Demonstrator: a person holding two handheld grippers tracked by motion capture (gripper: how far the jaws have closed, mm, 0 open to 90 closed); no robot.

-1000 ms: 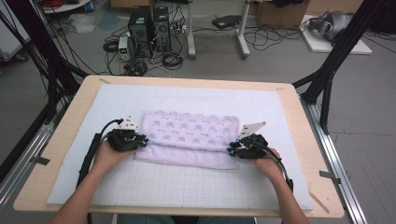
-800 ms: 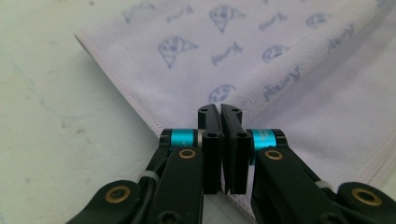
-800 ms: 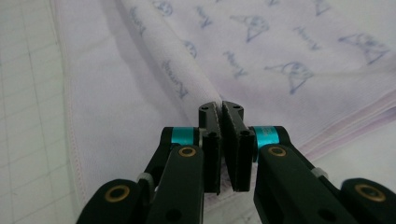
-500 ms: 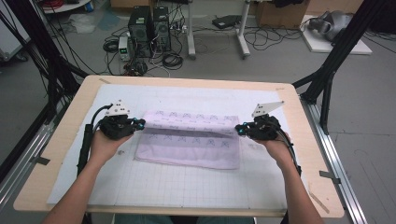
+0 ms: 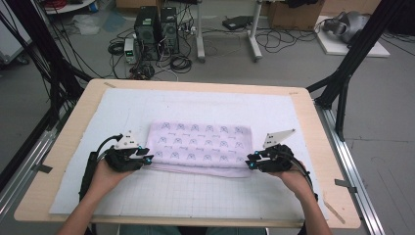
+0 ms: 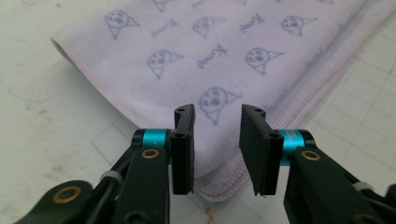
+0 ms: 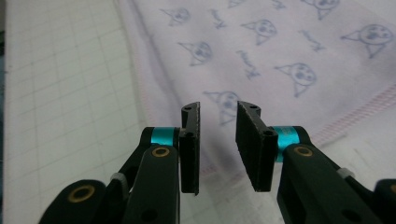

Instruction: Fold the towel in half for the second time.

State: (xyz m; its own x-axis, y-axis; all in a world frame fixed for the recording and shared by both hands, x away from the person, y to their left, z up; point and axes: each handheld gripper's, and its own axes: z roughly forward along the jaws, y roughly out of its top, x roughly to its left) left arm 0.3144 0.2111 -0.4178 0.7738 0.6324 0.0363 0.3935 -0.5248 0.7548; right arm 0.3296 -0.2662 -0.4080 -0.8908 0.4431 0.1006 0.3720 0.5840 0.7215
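table: pale wood top, black frame legs at its sides
mat: white, gridded, covers most of the table
computer towers: two, black, on the floor beyond, cables around them

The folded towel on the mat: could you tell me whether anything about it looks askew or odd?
Nothing much stands out. The towel lies flat and folded on the white mat, its near hem a little uneven at the corners. Both grippers have just been opening, with nothing between their fingers.

Wooden table; white grid mat on it; folded towel atop.
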